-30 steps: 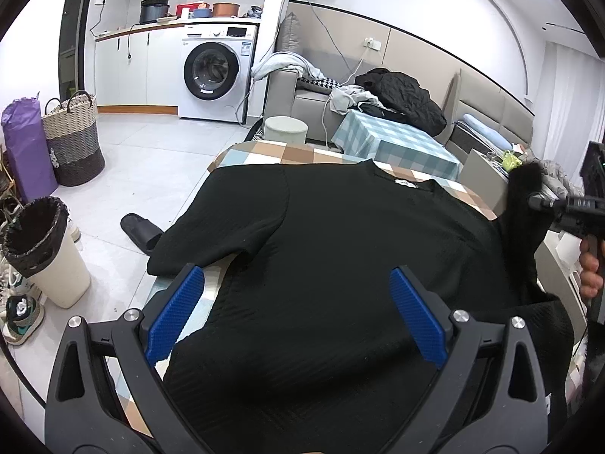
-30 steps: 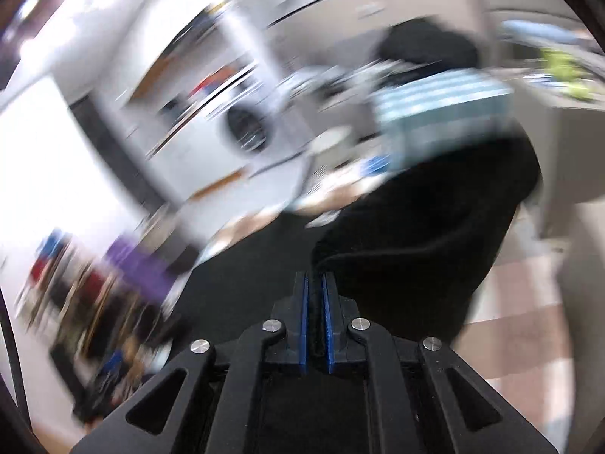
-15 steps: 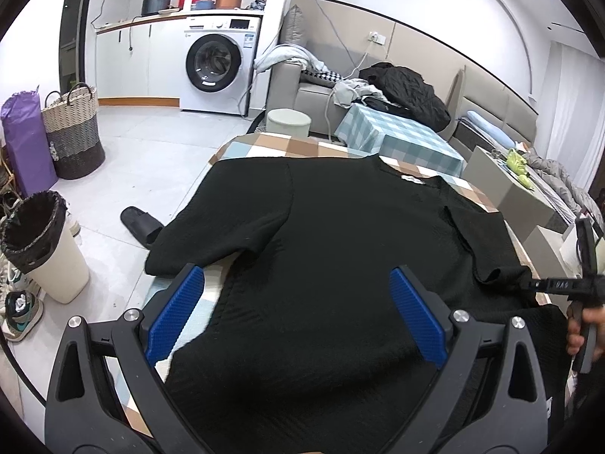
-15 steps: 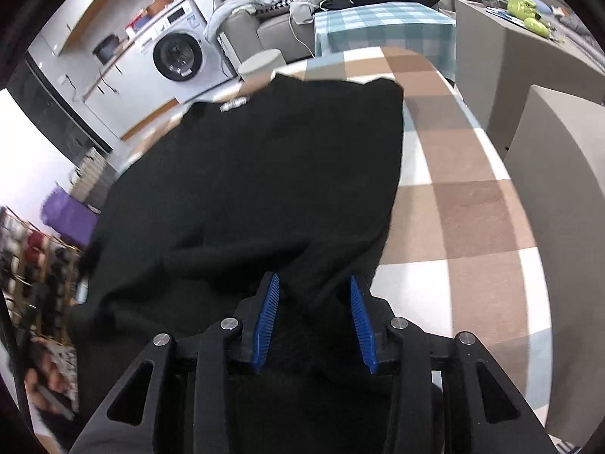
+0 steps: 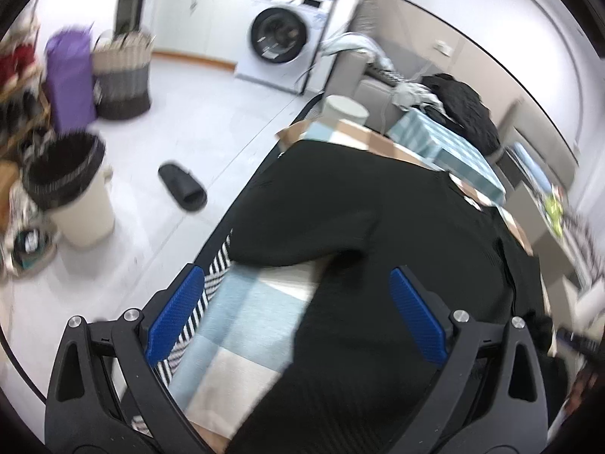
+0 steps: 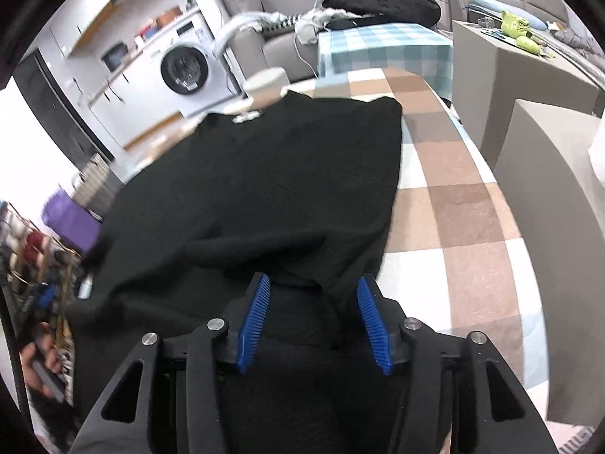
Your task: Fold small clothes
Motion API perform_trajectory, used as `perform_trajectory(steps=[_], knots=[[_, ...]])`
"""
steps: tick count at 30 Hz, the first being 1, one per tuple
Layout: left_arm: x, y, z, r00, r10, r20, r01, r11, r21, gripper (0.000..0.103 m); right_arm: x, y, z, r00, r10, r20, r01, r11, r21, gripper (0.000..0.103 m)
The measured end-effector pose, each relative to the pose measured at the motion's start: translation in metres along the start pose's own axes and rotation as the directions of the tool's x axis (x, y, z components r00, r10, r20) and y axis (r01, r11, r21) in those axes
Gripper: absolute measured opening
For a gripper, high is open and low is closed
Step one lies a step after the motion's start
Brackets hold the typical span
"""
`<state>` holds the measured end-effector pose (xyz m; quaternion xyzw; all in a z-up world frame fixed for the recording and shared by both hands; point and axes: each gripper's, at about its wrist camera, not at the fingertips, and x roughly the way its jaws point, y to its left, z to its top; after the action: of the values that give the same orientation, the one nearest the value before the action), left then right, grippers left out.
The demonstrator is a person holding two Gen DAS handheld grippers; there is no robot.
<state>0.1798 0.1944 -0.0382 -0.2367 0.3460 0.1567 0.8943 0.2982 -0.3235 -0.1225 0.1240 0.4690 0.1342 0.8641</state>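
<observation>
A black top lies spread on the checked desk, its white neck label unreadable; the right claw, just opening, straddles loose cloth unpinched, and the left claw gapes wide, holding nothing.

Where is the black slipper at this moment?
In the left wrist view the black slipper lies on the pale floor at left of the table, between the lined bin and the black top. The right wrist view does not show it.
</observation>
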Motion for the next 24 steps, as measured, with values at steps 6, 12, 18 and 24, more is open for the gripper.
perform_trajectory(steps=[6, 12, 18, 24], knots=[[0.04, 0.054, 0.011, 0.977, -0.155, -0.149, 0.114, 0.961, -0.254, 0.06, -0.005, 0.004, -0.005, 0.999, 0.038, 0.021, -0.039, 0.999, 0.037, 0.05], [0.064, 0.077, 0.013, 0.972, -0.195, -0.134, 0.138, 0.926, -0.351, 0.06, 0.001, 0.002, -0.01, 0.999, 0.044, 0.018, -0.045, 0.997, 0.054, 0.05], [0.089, 0.066, 0.024, 0.987, -0.092, -0.132, 0.047, 0.949, -0.312, 0.011, -0.005, 0.001, -0.01, 0.999, 0.034, 0.031, -0.035, 0.998, 0.06, 0.05], [0.078, 0.036, 0.051, 1.0, -0.011, -0.025, 0.006, 0.983, -0.185, 0.005, -0.012, -0.002, -0.015, 0.998, 0.022, 0.052, -0.026, 0.997, 0.071, 0.05]])
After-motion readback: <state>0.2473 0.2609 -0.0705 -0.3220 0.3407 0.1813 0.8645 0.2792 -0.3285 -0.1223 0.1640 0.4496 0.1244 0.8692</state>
